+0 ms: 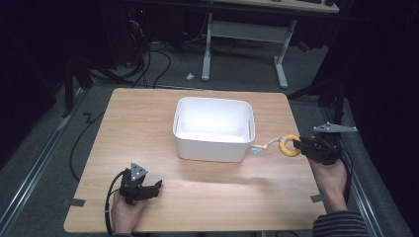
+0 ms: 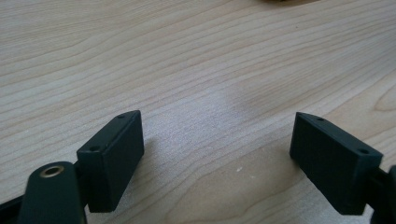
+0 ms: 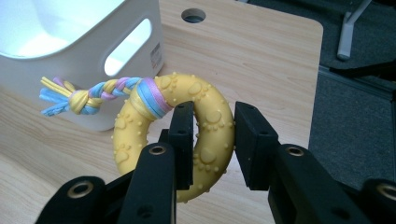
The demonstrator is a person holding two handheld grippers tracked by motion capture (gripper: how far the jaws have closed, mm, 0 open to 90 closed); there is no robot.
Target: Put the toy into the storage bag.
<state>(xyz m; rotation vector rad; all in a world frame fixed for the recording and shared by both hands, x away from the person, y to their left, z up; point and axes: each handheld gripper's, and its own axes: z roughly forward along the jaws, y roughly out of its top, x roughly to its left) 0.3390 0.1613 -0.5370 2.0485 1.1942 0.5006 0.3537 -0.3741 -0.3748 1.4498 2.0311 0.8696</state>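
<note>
Label (image 3: 156,55) on white bin (image 3: 79,88) beside ring toy (image 3: 205,121): unreadable.

A knobbly yellow rubber ring (image 3: 205,126) with braided cloth tail, smooth white plastic bin (image 1: 213,128), matt wood-grain table (image 1: 148,118).

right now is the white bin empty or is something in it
Empty: the white bin shows bare floor; the yellow ring toy hangs outside it in the right gripper.

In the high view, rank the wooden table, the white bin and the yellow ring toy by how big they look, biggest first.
1. Wooden table, by far the largest.
2. White bin, standing on it.
3. Yellow ring toy, the smallest, held in the right tongs beside the bin.
</note>
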